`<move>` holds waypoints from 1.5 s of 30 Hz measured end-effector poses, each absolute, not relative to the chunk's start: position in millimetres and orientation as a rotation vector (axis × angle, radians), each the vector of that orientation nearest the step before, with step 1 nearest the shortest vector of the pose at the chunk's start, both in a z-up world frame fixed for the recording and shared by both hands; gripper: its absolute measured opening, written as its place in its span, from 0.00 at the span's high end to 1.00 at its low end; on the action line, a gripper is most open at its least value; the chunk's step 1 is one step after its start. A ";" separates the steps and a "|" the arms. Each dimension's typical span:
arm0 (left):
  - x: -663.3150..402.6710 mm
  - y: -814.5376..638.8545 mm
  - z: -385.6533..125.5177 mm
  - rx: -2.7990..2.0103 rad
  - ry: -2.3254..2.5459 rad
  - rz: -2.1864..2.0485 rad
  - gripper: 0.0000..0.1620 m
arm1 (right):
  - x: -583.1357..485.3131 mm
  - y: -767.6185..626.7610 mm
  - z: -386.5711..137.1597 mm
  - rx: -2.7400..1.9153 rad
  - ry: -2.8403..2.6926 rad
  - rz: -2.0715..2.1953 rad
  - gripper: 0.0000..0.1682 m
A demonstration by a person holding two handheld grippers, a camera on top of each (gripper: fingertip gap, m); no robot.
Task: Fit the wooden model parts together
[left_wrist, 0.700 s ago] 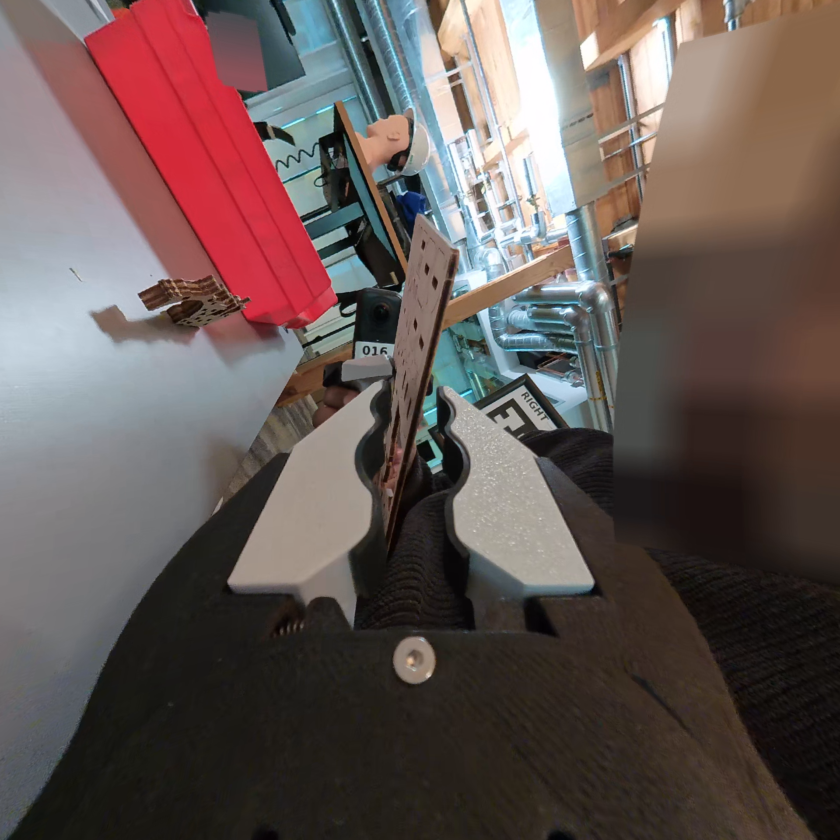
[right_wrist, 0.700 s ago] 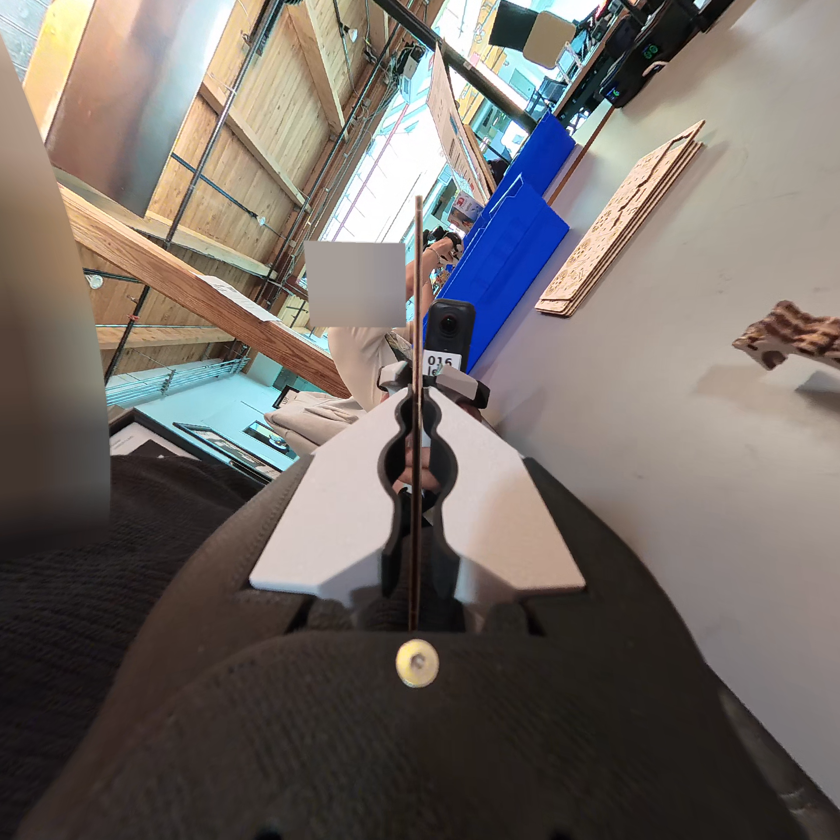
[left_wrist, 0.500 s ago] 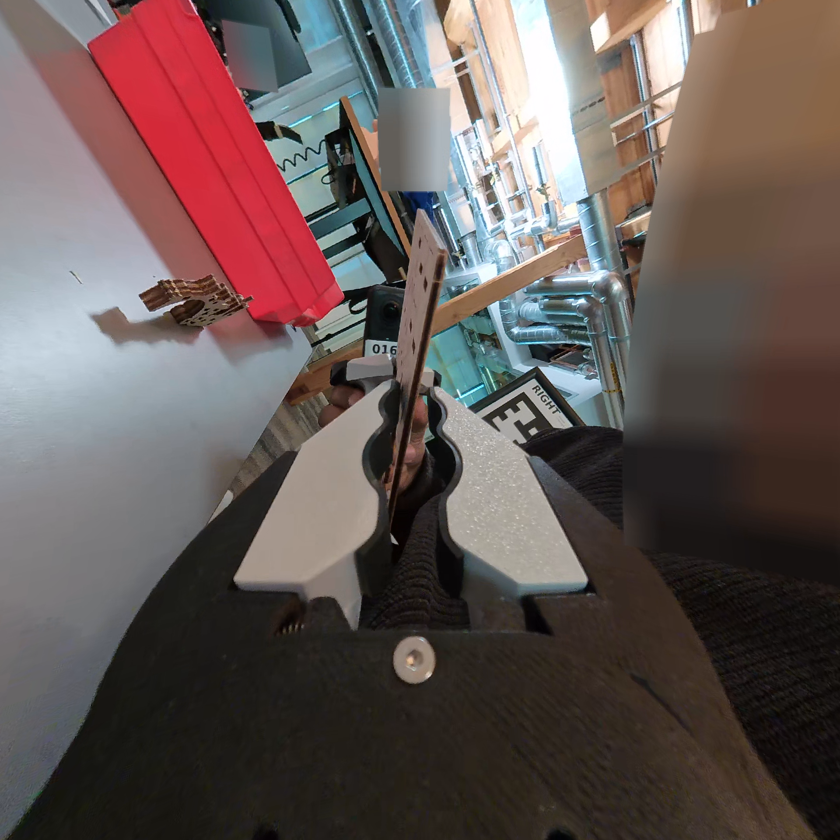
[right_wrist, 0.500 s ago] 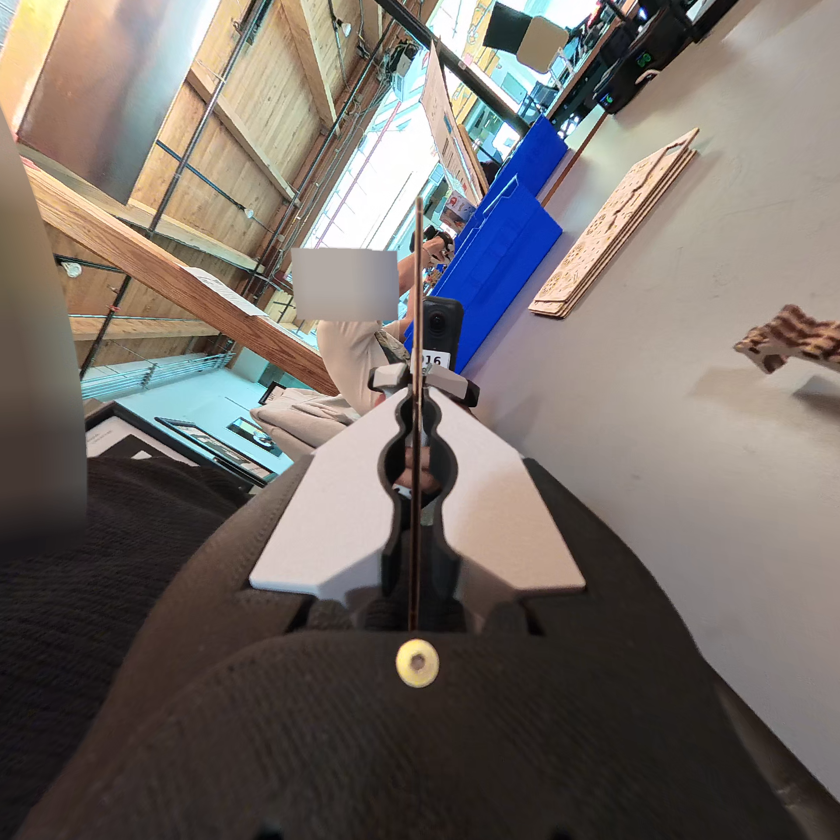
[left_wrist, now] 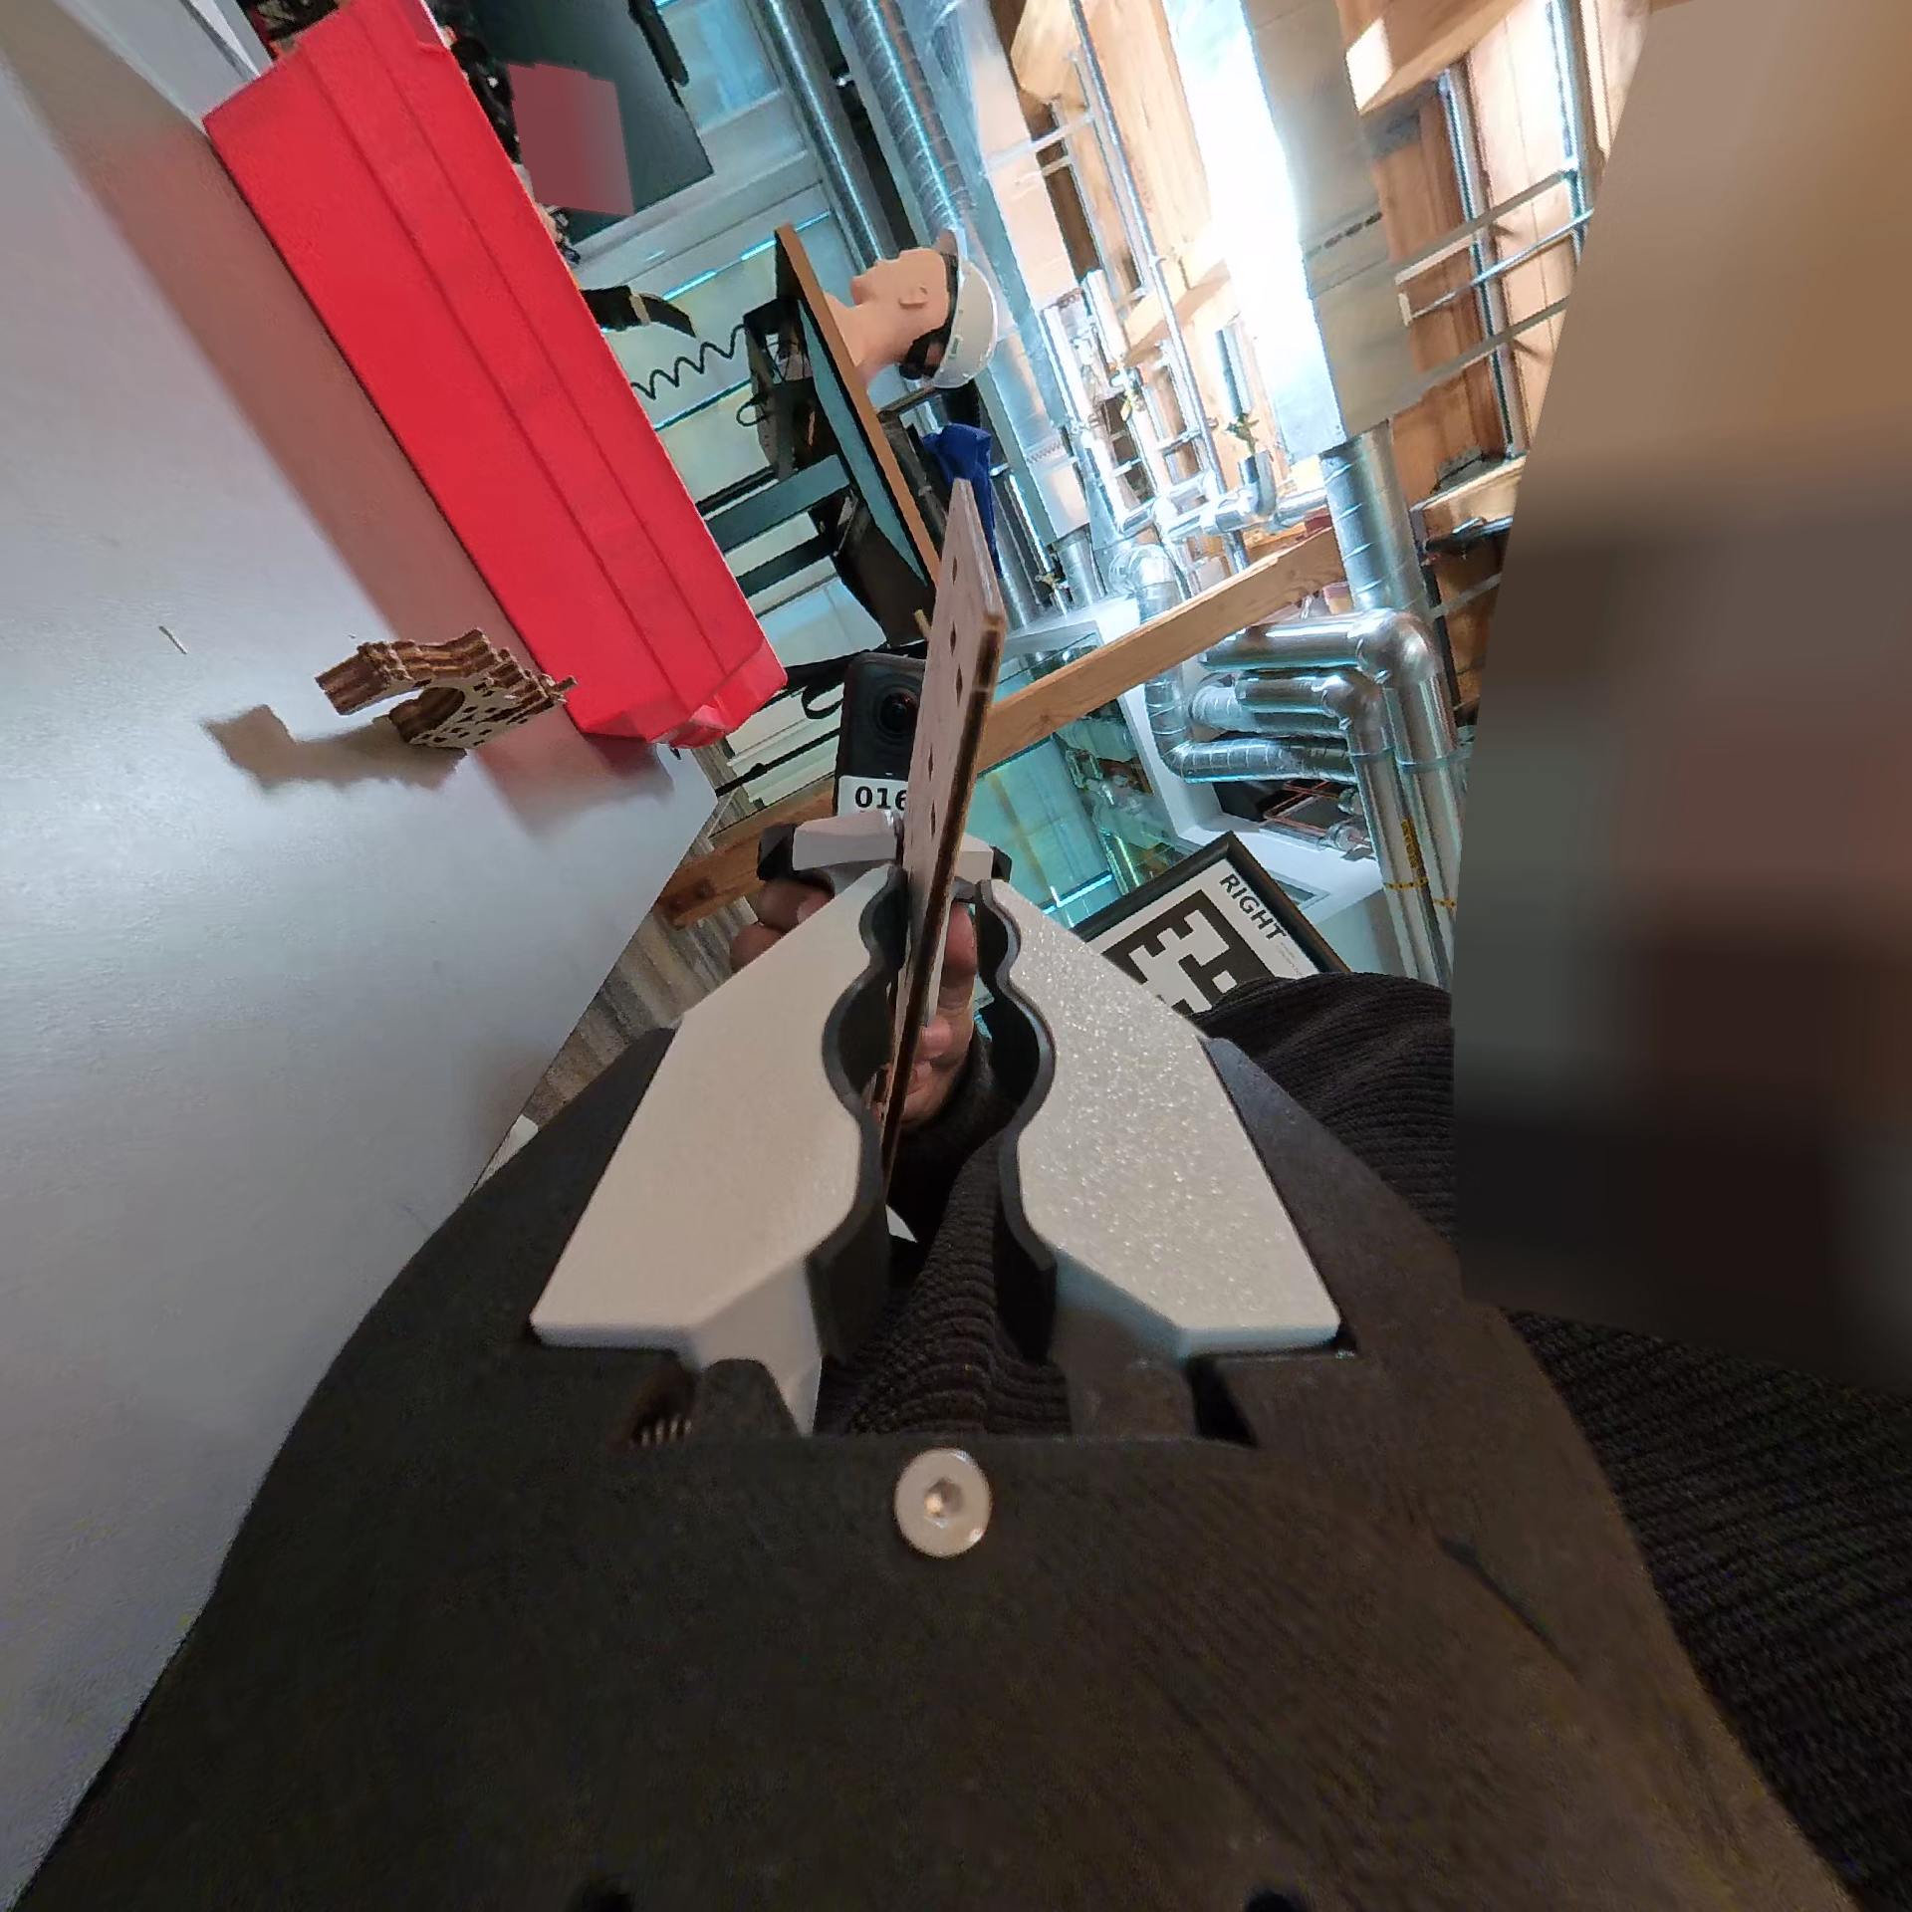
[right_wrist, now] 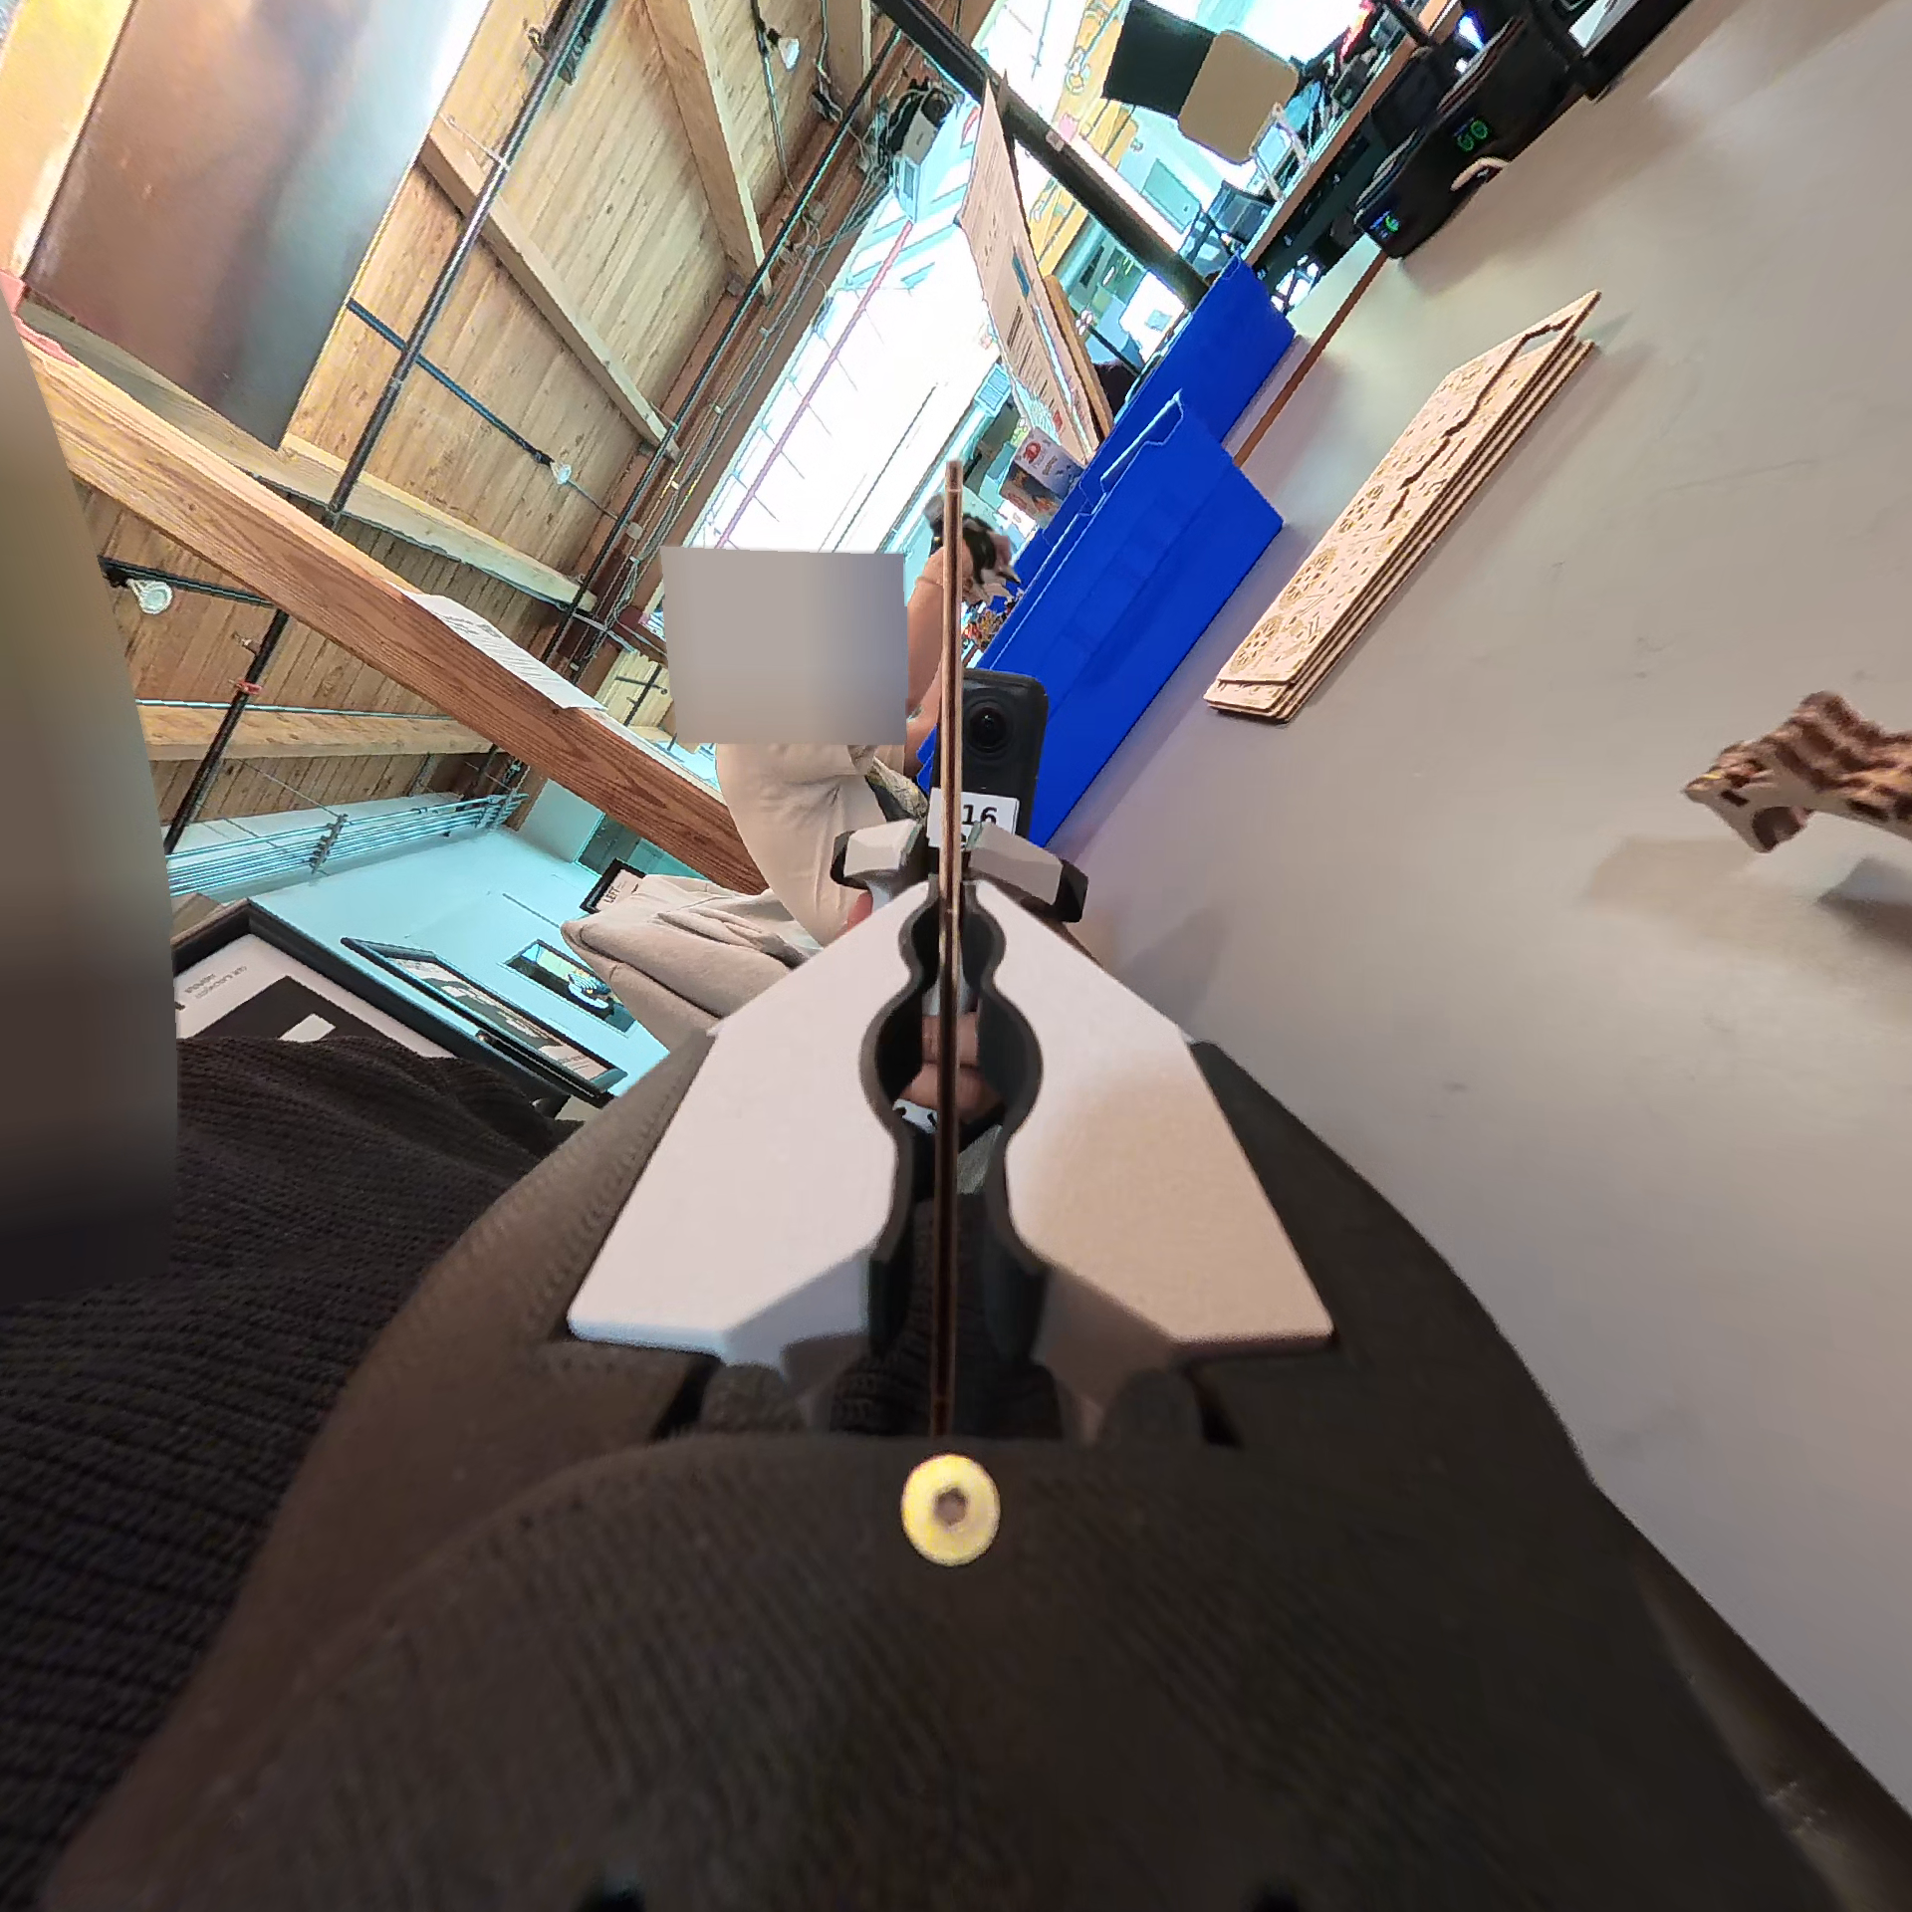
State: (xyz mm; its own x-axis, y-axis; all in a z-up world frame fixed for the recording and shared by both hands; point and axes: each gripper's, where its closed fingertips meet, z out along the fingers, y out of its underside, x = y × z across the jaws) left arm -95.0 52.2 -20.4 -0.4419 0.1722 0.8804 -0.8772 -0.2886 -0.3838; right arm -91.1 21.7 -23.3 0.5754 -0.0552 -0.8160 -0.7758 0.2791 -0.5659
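Note:
A thin wooden plate with square holes (left_wrist: 957, 662) stands upright between the fingers of my left gripper (left_wrist: 944, 895), whose jaws are closed against it. In the right wrist view the same plate (right_wrist: 950, 641) shows edge-on, and my right gripper (right_wrist: 949, 895) is shut on it. The two grippers face each other above the table edge, and each shows beyond the plate in the other's view. A small assembled wooden model part (left_wrist: 445, 693) lies on the grey table (left_wrist: 207, 983); it also shows in the right wrist view (right_wrist: 1821, 766).
A red bin (left_wrist: 497, 414) stands on the table behind the model part. A blue bin (right_wrist: 1128, 579) and a stack of wooden part sheets (right_wrist: 1397, 517) lie farther along the table (right_wrist: 1449, 1190). A person in a light top stands behind. My two grippers' fingertips are within a few centimetres of each other.
My left gripper's jaws have closed from a wide gap onto the plate. The plate has turned more edge-on in the left view. My right gripper has stayed shut on it.

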 end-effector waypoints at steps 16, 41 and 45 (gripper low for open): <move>-90.5 57.2 -18.7 0.977 -1.184 1.846 0.97 | -93.5 23.9 -21.9 -1.226 0.831 0.553 1.00; -70.0 82.3 -14.4 1.060 -1.203 1.999 0.96 | -85.2 16.4 -21.0 -1.185 0.859 0.548 1.00; -70.5 81.7 -14.4 1.056 -1.193 1.992 0.96 | -84.6 16.8 -22.2 -1.187 0.861 0.551 1.00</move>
State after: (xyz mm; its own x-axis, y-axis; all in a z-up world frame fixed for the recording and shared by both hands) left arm -70.5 81.7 -14.4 -0.5169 0.0808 0.8522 -0.7893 -0.4304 -0.4380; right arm -84.6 16.8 -22.2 0.5762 -0.0628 -0.8149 -0.7663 0.3052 -0.5654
